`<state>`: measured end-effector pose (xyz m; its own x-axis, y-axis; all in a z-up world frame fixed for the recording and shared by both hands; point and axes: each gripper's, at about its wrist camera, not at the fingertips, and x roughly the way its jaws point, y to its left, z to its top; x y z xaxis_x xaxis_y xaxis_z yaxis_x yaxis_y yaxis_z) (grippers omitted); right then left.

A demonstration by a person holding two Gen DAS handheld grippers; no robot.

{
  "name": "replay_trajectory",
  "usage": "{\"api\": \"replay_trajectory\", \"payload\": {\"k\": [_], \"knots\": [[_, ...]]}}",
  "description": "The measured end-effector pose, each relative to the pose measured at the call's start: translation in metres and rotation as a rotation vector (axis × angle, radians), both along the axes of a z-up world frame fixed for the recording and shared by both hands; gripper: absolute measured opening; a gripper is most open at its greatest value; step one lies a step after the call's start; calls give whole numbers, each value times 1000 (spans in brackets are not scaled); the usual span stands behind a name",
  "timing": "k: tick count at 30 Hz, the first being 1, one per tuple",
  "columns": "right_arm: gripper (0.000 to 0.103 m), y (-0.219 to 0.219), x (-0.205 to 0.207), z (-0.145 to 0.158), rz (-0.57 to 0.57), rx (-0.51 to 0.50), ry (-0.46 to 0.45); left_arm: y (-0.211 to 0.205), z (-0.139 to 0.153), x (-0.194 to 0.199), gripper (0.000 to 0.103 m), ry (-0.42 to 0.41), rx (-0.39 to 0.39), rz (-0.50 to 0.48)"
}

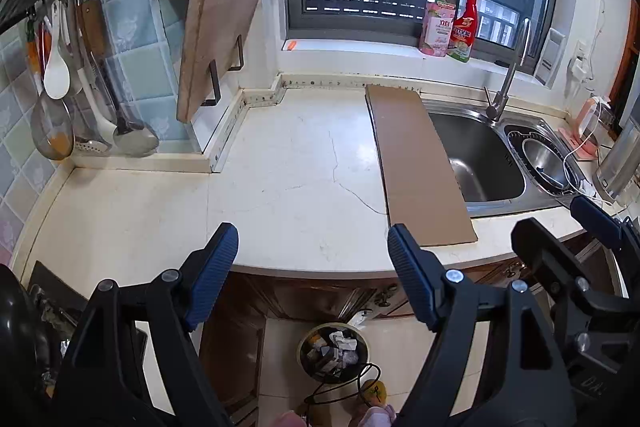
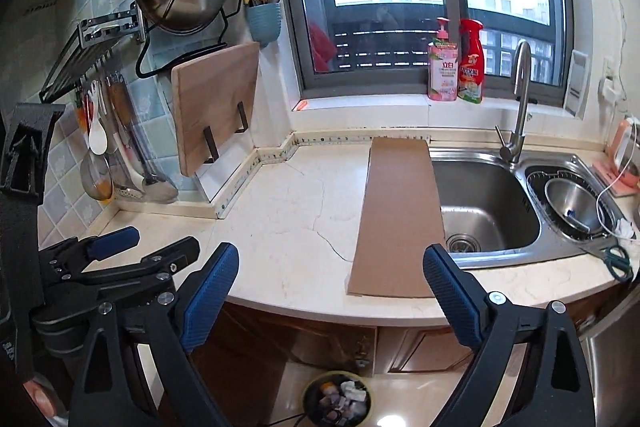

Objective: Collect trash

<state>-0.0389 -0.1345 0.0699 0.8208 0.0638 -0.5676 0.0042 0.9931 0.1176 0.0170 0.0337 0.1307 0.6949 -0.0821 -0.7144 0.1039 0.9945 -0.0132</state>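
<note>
Both sets of jaws stand wide with nothing between them. The left gripper [image 1: 312, 259] and right gripper [image 2: 330, 277] hang over the counter edge, directly above the round, scrap-filled trash bin [image 2: 337, 403] on the floor. Farther on, the long flat brown cardboard strip [image 2: 398, 219] runs lengthwise away, half over the steel sink [image 2: 492, 203] — dead ahead of the right gripper, the nearer one.

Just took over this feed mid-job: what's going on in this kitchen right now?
A person holds two grippers over the front edge of the counter. The left gripper and the right gripper are both open and empty. The trash bin on the floor below already holds scraps. A cardboard sheet lies on the counter beside the sink, untouched.
</note>
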Motion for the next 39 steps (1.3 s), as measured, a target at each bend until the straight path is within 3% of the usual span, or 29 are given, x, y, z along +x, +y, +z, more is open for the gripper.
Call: {"api": "replay_trajectory", "payload": {"k": [15, 39], "knots": [[96, 1, 8, -5, -6, -12, -14, 0, -2, 7, 75, -25, 16, 31], [96, -1, 15, -26, -15, 36, 51, -2, -11, 9, 75, 17, 30, 36]]}}
